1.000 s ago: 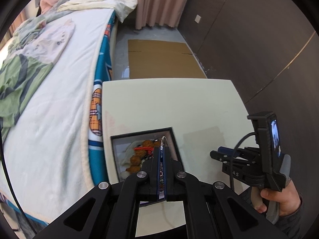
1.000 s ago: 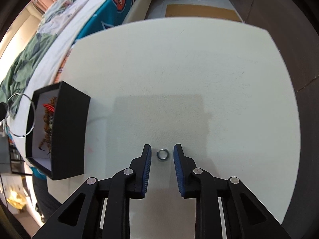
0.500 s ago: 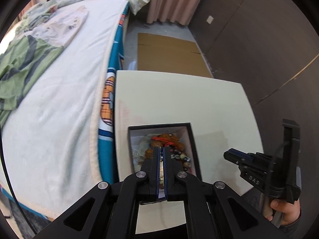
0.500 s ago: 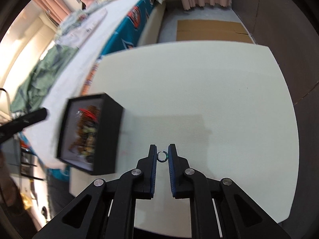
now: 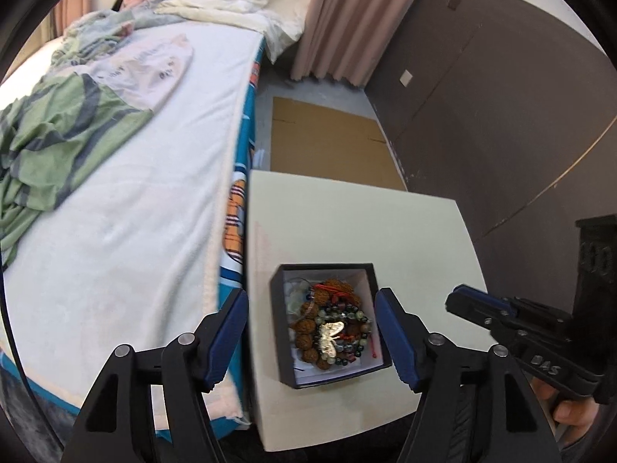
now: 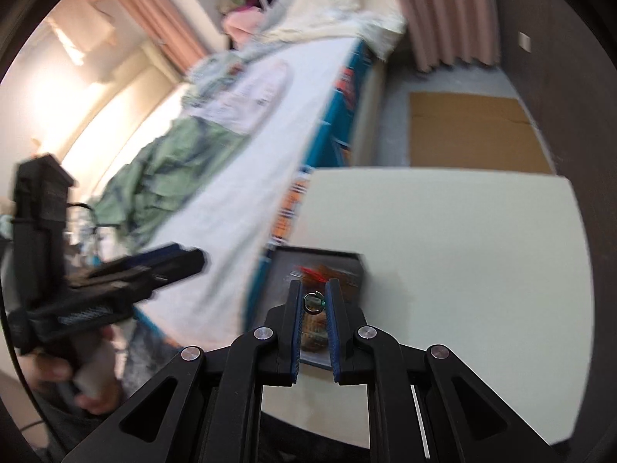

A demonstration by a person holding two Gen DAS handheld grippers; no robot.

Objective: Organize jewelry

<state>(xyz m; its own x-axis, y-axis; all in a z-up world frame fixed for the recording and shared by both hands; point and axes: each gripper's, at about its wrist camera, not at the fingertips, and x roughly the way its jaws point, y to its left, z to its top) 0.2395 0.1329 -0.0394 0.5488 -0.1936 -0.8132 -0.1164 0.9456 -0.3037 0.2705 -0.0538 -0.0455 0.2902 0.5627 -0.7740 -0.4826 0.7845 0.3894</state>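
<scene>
A black jewelry box (image 5: pixel 278 328) stands on the cream table (image 5: pixel 354 223) near its left edge. It holds bead bracelets (image 5: pixel 327 324), a thin wire hoop and other pieces. My left gripper (image 5: pixel 311 333) is open wide and empty above the box. My right gripper (image 6: pixel 312 305) is shut on a small silver ring (image 6: pixel 312 303) and holds it in the air over the box (image 6: pixel 354 266). The right gripper also shows in the left wrist view (image 5: pixel 459 299), to the right of the box.
A bed with a white blanket (image 5: pixel 135 200) and green clothes (image 5: pixel 50 135) runs along the table's left side. Flat cardboard (image 5: pixel 327 146) lies on the floor beyond the table. A dark wall (image 5: pixel 501 96) stands to the right.
My left gripper opened and let the thin hoop go into the box. My right gripper shut on the ring, lifted it off the table and carried it left over the box.
</scene>
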